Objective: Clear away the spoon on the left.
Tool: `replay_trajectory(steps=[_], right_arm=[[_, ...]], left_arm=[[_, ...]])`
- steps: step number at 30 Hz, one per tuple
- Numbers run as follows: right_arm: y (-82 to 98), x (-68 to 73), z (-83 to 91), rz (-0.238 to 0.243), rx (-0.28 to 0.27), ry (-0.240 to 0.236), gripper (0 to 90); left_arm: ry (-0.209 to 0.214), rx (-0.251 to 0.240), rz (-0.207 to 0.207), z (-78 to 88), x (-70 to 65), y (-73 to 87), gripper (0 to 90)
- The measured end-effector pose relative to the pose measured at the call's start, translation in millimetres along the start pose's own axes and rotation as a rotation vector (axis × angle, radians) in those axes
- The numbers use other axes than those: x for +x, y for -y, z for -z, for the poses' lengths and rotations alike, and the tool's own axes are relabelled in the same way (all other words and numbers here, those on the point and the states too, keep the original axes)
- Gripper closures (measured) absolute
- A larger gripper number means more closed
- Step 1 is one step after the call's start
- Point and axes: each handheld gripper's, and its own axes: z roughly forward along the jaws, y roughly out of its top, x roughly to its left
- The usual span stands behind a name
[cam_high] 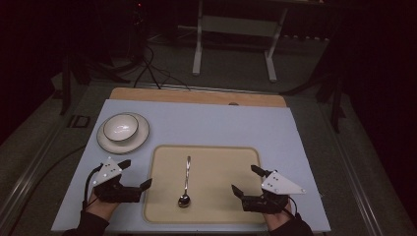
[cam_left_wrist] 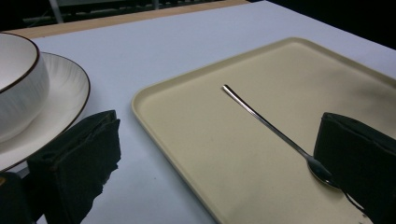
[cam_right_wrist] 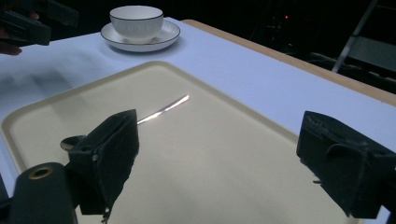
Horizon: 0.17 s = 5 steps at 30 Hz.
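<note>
a slim, shiny metal spoon [cam_high: 185, 180] lies in the middle of the high view on a matte beige tray [cam_high: 216, 162] with rounded corners, bowl end toward the bottom edge, handle pointing up the frame. at lower left the left gripper [cam_high: 134, 175] rests low by the tray's left edge, jaws spread wide and empty. at lower right the right gripper [cam_high: 244, 180] sits over the tray's right part, jaws also wide, holding nothing. upper left, a glossy white bowl [cam_high: 120, 127] with a dark rim stands on a ribbed saucer [cam_high: 142, 133].
</note>
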Motion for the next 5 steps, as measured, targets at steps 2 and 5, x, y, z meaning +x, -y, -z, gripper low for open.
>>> replay_trajectory(steps=[2,5], right_arm=[[0.5,-0.6,-0.4,-0.006,0.003,-0.003,13.1],[1.0,-1.6,-1.0,-0.010,0.005,-0.006,13.1]], left_arm=[[0.001,0.002,0.000,-0.8,0.1,0.2,1.2],[0.000,0.004,0.002,-1.4,0.6,0.4,1.2]])
